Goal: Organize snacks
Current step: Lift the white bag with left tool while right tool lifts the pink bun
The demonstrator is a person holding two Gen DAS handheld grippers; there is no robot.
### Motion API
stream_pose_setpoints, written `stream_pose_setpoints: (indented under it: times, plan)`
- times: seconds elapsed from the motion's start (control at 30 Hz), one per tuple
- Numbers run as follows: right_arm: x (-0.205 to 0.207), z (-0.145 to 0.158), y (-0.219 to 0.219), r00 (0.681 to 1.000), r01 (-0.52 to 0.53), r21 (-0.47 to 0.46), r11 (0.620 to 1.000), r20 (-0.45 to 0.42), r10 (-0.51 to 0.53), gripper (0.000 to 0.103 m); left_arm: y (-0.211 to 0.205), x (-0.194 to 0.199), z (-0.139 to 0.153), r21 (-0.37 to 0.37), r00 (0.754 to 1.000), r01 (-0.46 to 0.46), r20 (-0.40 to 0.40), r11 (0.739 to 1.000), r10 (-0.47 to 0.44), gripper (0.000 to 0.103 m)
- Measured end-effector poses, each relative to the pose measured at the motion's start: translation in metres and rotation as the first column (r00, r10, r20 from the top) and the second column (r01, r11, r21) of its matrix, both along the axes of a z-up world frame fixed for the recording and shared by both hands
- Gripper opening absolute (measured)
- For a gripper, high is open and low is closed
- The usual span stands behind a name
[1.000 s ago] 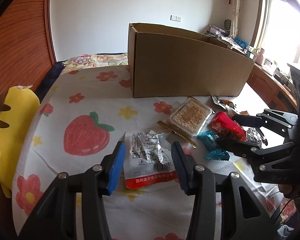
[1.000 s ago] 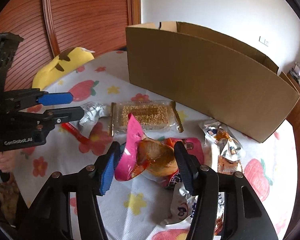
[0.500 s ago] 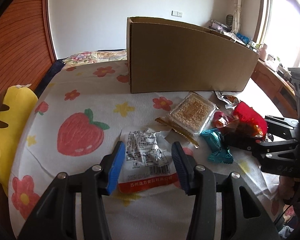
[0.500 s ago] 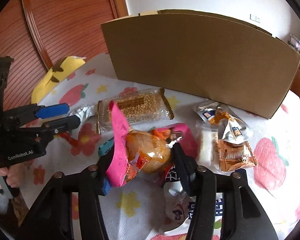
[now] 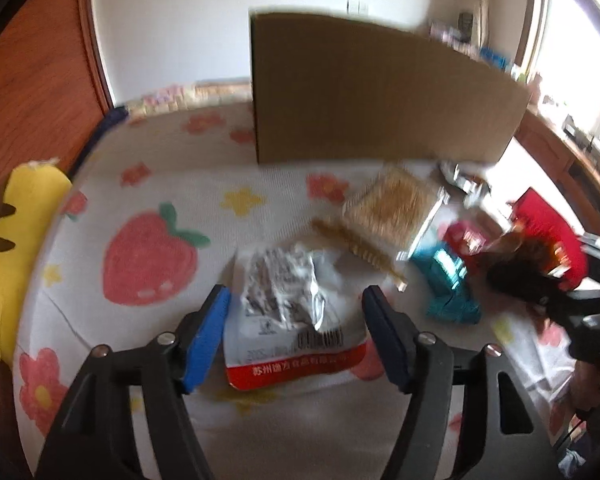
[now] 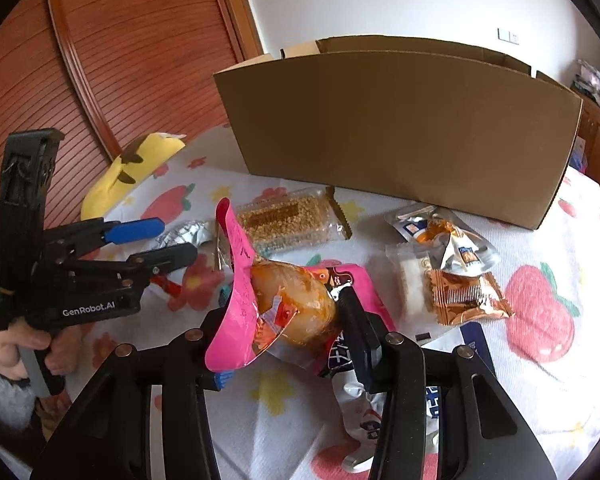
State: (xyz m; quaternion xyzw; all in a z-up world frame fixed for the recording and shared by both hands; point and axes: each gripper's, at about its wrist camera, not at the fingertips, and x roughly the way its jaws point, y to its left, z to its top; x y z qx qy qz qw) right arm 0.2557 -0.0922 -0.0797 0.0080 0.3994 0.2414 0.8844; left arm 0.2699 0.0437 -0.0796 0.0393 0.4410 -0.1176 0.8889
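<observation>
2 blue-padded fingers of your left gripper point(image 5: 296, 330) sit spread wide in the left wrist view, either side of a silver and white snack packet point(image 5: 290, 312) lying flat on the strawberry-print cloth point(image 5: 148, 256), not pinching it. The cardboard box point(image 5: 372, 96) stands behind, with a sesame bar pack point(image 5: 396, 210) and a teal wrapper point(image 5: 446, 284) between. It's all pretty blurry.

Right wrist view: your right gripper point(image 6: 288, 336) is clamped on a pink-edged pouch point(image 6: 276, 300) with something orange-brown inside, held above the cloth in front of the box point(image 6: 400, 128). Orange and silver sachets point(image 6: 456, 276) lie just right of it.
</observation>
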Motion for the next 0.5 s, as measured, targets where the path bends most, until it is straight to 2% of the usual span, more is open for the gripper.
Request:
stream_pose_setpoints:
  times: [0.07, 0.27, 0.5]
  plan:
    - [0.000, -0.002, -0.001, 1.000, -0.004, 0.013, 1.000, -0.007, 0.004, 0.046, -0.004, 0.001, -0.002, 0.025, 1.000, 0.002, 0.003, 1.000, -0.003, 0.069]
    - [0.003, -0.002, -0.005, 1.000, -0.011, 0.039, 0.999, -0.019, 0.012, 0.046, -0.006, 0.007, -0.006, 0.024, 1.000, -0.018, 0.005, 1.000, 0.018, 0.069]
    - [0.002, -0.002, -0.004, 1.000, -0.004, 0.026, 1.000, -0.018, 0.004, 0.047, -0.009, 0.013, -0.004, 0.033, 0.999, -0.039, -0.009, 0.999, 0.039, 0.070]
